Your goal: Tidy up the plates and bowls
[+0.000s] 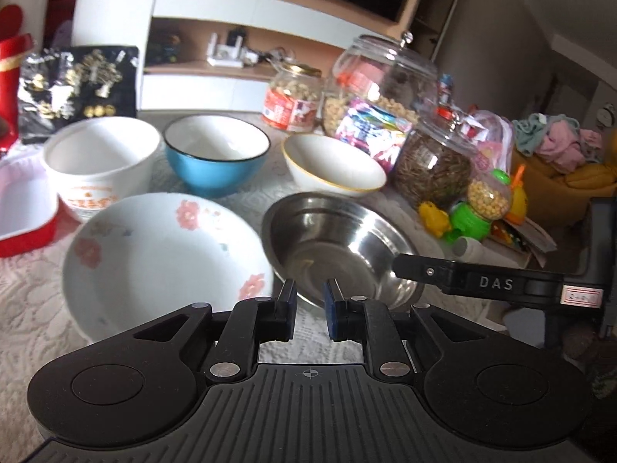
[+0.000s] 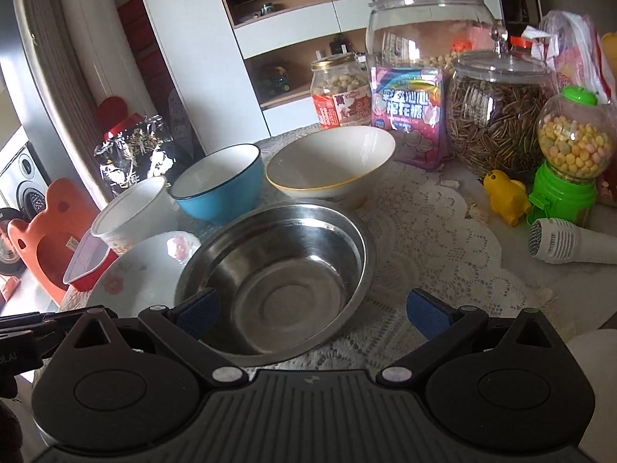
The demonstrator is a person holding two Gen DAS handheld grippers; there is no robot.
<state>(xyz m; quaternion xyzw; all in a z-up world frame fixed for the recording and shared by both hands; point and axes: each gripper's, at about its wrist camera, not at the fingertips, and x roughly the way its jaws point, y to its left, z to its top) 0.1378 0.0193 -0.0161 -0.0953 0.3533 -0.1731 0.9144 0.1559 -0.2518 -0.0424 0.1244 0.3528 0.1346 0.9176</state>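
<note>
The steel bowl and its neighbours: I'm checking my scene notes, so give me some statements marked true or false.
1. The round stainless steel bowl is empty. True.
2. The blue bowl with a white inside is stacked inside the steel bowl. False: it stands apart, behind it.
3. The right gripper is open at the steel bowl's near rim. True.
4. The white flower-patterned shallow dish holds food. False: it is empty.
5. The left gripper grips the steel bowl. False: it holds nothing.

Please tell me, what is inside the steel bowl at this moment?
The steel bowl appears empty: its shiny bottom shows only reflections. The right claw stands open around its near rim, so that small edge part is covered.
</note>
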